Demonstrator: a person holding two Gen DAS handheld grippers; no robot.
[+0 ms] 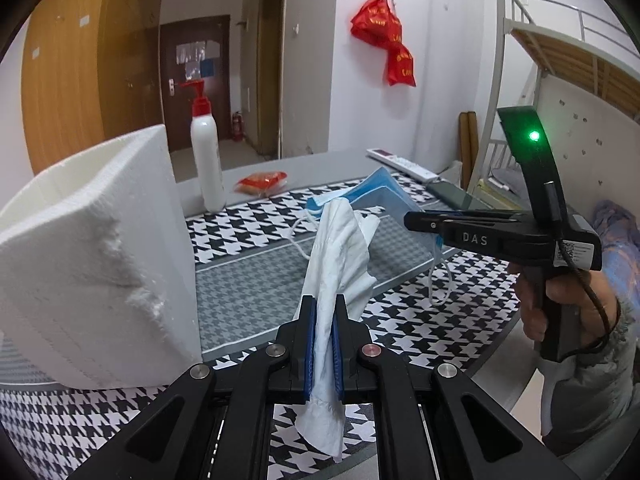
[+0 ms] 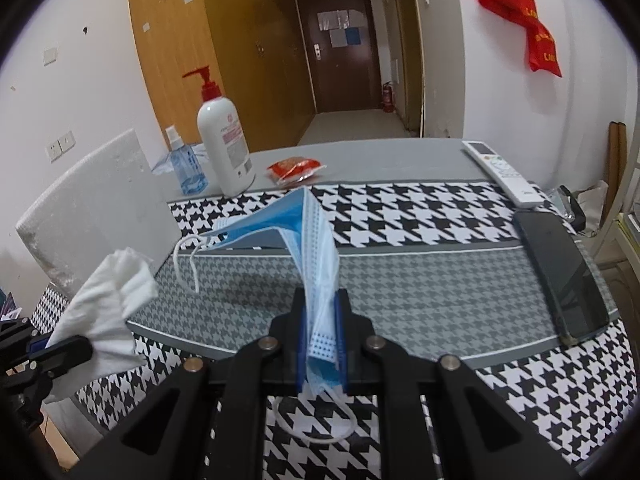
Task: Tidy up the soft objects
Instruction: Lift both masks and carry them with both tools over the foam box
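Observation:
My left gripper [image 1: 324,304] is shut on a white tissue [image 1: 340,248] and holds it above the houndstooth mat [image 1: 248,300]. The tissue also shows at the left of the right wrist view [image 2: 108,300]. My right gripper [image 2: 322,300] is shut on a blue face mask [image 2: 296,232] and holds it lifted over the mat [image 2: 420,288], ear loops dangling. In the left wrist view the right gripper [image 1: 416,222] grips the mask [image 1: 380,196] to the right of the tissue. A white foam box [image 1: 92,256] stands at the left, close to the left gripper.
A white pump bottle [image 2: 226,144], a blue spray bottle [image 2: 186,164] and a red packet [image 2: 294,170] stand at the table's back. A white remote [image 2: 504,172] and a dark phone [image 2: 560,276] lie on the right. A bunk bed frame [image 1: 560,52] stands beyond the table.

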